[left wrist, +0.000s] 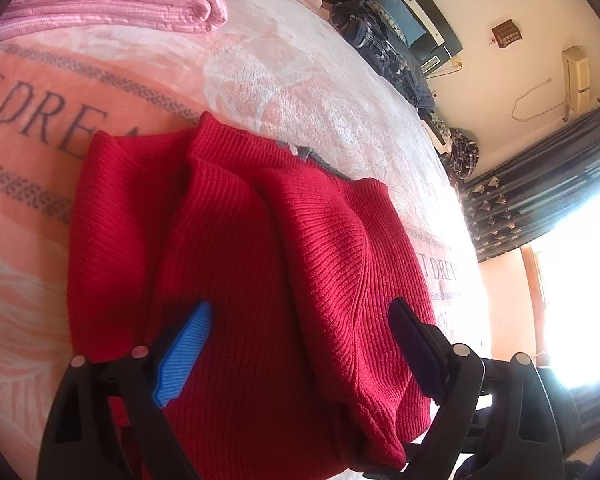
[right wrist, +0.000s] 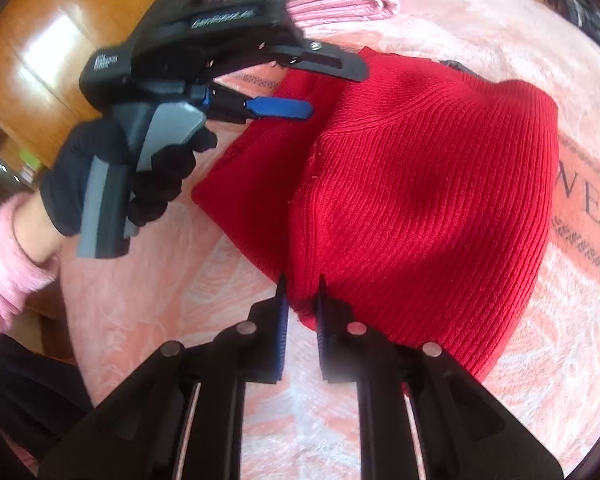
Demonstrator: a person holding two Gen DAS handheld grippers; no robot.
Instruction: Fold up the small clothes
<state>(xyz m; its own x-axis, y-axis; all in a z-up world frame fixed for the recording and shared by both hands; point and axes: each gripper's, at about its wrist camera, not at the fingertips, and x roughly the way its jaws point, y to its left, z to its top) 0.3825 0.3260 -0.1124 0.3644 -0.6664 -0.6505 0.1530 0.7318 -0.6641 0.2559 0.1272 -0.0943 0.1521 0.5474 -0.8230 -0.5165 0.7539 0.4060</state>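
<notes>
A red knit sweater (left wrist: 240, 248) lies bunched and partly folded on a bed covered by a pink blanket (left wrist: 40, 208) with grey letters on it. A bit of grey cloth (left wrist: 312, 156) peeks out from under the far edge of the sweater. At the far end of the bed sits a stack of folded pink cloth (left wrist: 112, 8), with some white folded things on top of it. Dark clothes (left wrist: 384, 48) are heaped along the far side of the bed, next to a wall. A dark curtain (left wrist: 540, 184) hangs by a very bright window. In the right wrist view a brown wooden board (right wrist: 60, 40) stands past the bed.

The left claw (left wrist: 300, 312) is spread wide. Its blue pad (left wrist: 184, 356) and its black finger sit over the sweater, one on each side of a thick fold. They do not pinch it. In the right wrist view this left claw (right wrist: 332, 88) comes in from the left, above the top edge of the sweater. A hand (right wrist: 112, 172) in a black glove grips its grey handle, and a fuzzy pink sleeve (right wrist: 4, 256) covers the arm.

The right claw (right wrist: 302, 292) is narrow. Its two fingers are pinched on a near corner of the red sweater, low by the blanket.
</notes>
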